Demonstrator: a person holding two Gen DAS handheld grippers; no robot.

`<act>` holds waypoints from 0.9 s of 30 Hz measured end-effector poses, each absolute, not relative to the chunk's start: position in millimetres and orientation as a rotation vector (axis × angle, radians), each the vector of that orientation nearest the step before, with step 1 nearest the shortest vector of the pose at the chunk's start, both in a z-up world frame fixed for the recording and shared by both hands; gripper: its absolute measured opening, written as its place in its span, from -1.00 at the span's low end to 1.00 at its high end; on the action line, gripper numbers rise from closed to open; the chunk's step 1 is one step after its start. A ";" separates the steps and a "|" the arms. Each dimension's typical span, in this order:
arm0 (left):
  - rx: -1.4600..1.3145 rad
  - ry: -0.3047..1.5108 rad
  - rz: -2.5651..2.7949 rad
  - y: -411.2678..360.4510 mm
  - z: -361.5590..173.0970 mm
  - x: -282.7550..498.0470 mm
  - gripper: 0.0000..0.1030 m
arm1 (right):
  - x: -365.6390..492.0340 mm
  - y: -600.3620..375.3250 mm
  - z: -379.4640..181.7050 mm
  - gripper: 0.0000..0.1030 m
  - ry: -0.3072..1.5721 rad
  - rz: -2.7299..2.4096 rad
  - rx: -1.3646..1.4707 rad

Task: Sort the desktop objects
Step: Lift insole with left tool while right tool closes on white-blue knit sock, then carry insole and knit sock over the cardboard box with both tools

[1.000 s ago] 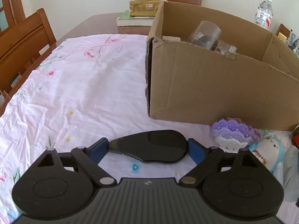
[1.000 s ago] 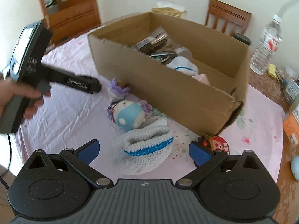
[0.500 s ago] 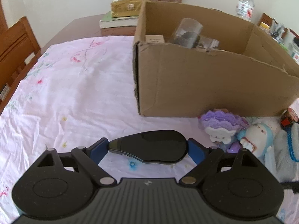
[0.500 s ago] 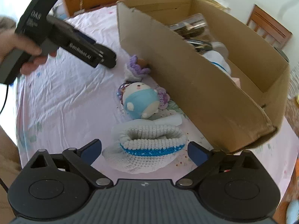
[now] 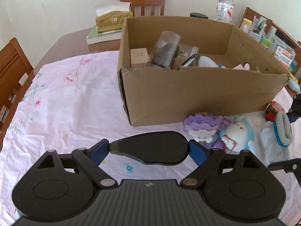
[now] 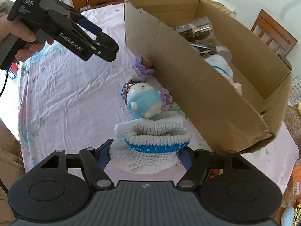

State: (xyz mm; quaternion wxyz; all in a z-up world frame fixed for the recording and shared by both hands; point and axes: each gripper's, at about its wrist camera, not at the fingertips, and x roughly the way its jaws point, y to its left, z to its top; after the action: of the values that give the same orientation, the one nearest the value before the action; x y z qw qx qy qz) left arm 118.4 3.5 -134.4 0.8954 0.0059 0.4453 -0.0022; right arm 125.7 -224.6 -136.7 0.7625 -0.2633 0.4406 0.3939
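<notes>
The right gripper [image 6: 144, 155], jaws just closing, pinches the knitted pouch [image 6: 150, 146], its long axis crosswise between the pads. The left gripper [image 5: 148, 148] clamps a black case [image 5: 150, 148]; the cardboard box [image 5: 197, 98] lies just ahead of both

A pale pink cloth [image 5: 62, 101] with small flower prints covers the table. At twelve o'clock stands a plain brown cardboard box [image 5: 197, 94]. At three o'clock lie a purple-haired doll [image 5: 203, 126], a white and light-blue plush [image 6: 144, 101], and a grey-white knitted hat [image 6: 150, 145] with a bright blue band.
</notes>
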 end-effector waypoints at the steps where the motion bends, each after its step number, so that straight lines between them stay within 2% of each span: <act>1: 0.016 0.919 -0.012 2.1 -131.5 117.0 0.74 | 125.1 -225.6 -134.8 0.47 0.957 0.856 -0.568; 27: 0.091 0.810 -0.160 -33.4 -58.6 88.5 0.74 | 102.9 -233.0 -70.6 0.47 0.790 0.843 -0.585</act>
State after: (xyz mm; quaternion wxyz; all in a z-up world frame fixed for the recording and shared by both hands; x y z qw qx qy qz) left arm 88.5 -33.4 -58.6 0.9151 0.0443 0.3932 -0.0778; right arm 102.9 -233.0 -70.6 0.7976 -0.2723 0.3682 0.3927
